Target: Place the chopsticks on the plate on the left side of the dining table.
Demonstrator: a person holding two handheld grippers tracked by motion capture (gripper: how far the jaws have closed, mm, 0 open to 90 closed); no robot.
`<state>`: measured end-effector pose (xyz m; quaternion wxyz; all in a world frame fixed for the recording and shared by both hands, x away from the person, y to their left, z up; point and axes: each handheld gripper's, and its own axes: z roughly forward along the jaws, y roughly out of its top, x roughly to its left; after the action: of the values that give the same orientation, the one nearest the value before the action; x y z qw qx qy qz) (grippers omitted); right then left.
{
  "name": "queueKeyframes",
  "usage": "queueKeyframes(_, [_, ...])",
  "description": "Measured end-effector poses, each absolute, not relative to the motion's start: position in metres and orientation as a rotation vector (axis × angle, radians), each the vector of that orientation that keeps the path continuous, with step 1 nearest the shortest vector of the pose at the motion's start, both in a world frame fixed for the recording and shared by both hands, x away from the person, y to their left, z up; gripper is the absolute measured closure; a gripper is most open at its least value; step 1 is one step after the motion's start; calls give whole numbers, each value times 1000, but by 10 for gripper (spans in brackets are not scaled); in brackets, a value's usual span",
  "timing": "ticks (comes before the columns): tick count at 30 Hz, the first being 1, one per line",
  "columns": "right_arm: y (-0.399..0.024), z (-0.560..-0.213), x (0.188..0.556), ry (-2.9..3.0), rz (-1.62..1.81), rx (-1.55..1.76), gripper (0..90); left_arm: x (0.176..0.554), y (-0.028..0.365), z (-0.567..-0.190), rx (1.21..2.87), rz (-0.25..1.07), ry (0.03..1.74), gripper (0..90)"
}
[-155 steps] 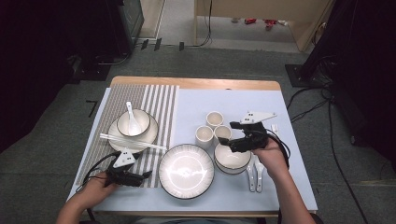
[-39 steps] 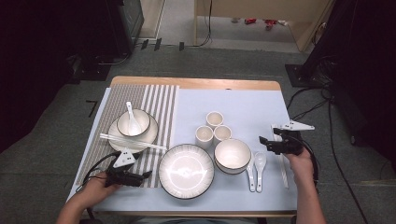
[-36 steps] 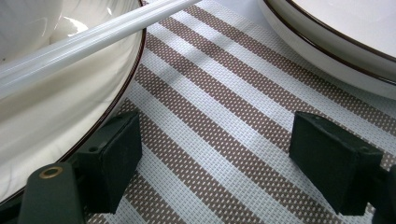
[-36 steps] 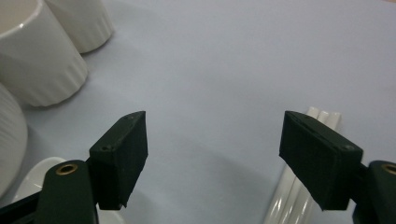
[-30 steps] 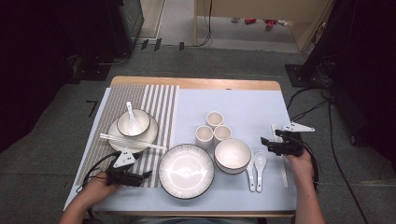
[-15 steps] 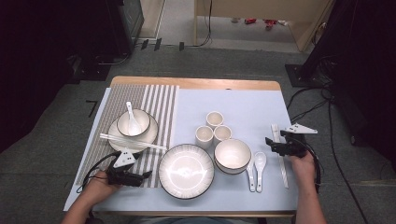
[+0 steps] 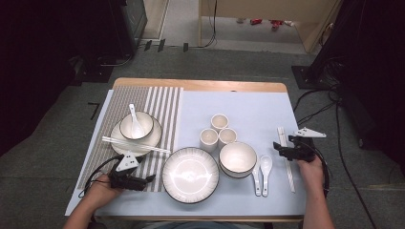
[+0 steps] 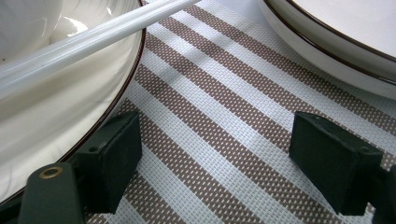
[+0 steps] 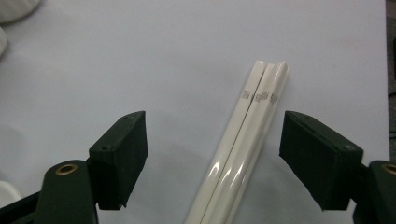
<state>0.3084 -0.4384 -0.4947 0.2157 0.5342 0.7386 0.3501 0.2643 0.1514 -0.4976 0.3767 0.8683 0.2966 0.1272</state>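
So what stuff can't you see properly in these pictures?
- Chopsticks: near ends cut off by the bottom edge of the right gripper view; tiny printed marks too small to read.
- Plate: left gripper view crops it at the top and left edges.
- Right gripper: hides part of those chopsticks in the high view.

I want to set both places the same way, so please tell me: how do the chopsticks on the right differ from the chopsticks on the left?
The right chopsticks lie flat on the blue mat; the left chopsticks rest raised across a plate. The right pair points away from the person, while the left pair lies crosswise. The open right tongs straddle the right pair; the left pair lies beside the left tongs. Both pairs are white and glossy.
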Motion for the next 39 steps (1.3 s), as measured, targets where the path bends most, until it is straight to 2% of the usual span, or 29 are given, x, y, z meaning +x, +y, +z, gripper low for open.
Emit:
queueKeyframes(7, [-437, -501, 311, 2075, 943, 1488, 229, 264, 151, -498, 2221, 325, 758, 174])
queueKeyframes(13, [-435, -503, 311, 2089, 940, 1470, 179, 264, 151, -497, 2222, 325, 758, 174])
queueKeyframes(32, [-434, -503, 311, 2086, 929, 1466, 178, 265, 153, -495, 2243, 322, 748, 183])
queueKeyframes(35, [-433, -503, 311, 2085, 929, 1466, 177, 265, 154, -493, 2246, 313, 768, 233])
queueKeyframes(39, [-433, -503, 311, 2084, 929, 1467, 177, 266, 158, -488, 2243, 295, 783, 251])
